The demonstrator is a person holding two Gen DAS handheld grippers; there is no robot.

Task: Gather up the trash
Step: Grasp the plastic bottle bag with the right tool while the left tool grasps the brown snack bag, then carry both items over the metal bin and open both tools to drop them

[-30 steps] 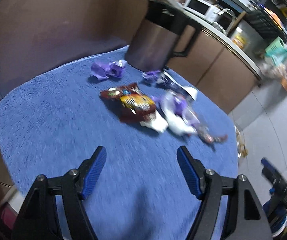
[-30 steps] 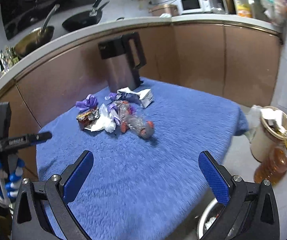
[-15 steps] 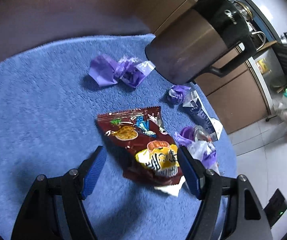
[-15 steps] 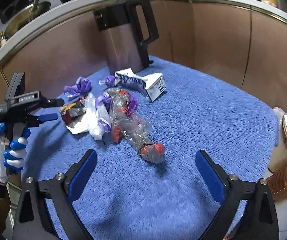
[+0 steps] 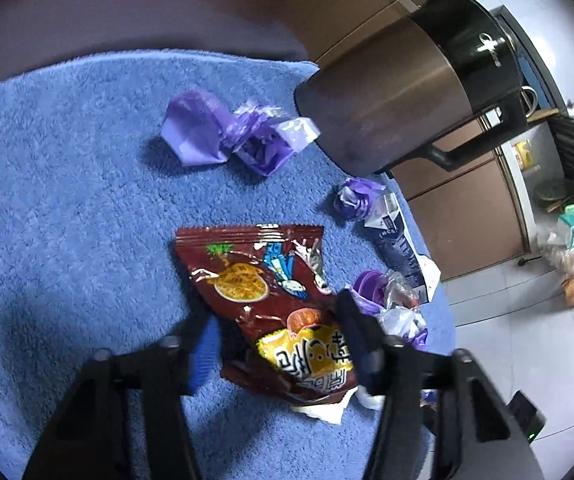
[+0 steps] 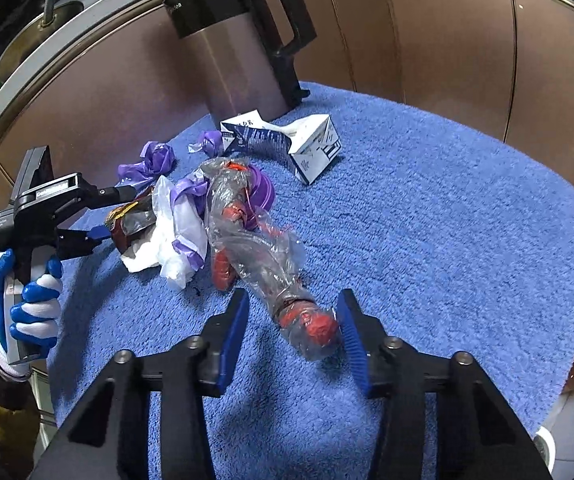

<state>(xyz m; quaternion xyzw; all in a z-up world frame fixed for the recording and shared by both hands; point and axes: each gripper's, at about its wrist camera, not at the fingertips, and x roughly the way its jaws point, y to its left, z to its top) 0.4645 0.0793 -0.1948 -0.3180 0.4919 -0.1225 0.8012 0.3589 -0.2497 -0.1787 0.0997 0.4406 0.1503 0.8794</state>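
A brown snack bag (image 5: 271,300) lies on the blue towel-covered table (image 5: 67,200). My left gripper (image 5: 275,316) straddles the bag's lower half with its jaws closing. The right finger touches the bag's edge and a small gap shows at the left pad (image 5: 203,344). A crushed bottle in clear plastic (image 6: 255,248), with red label and cap, lies pointing toward my right gripper (image 6: 293,300). Its jaws are closing around the cap end. The right pad (image 6: 349,328) brushes the plastic and the left pad stands off. From the right wrist view, the left gripper (image 6: 99,216) is held by a gloved hand (image 6: 27,292).
A steel kettle with a black handle (image 5: 399,92) (image 6: 231,52) stands at the table's back. Around it lie purple crumpled bags (image 5: 223,132), a small purple wad (image 5: 353,198), a blue-white carton (image 6: 287,144) and white wrapping (image 6: 171,232). Brown cabinets run behind. The table edge drops to tiled floor (image 5: 527,340).
Both grippers came down and forward to the trash pile and narrowed their jaws. The left now straddles the snack bag; the right now straddles the bottle's cap end.
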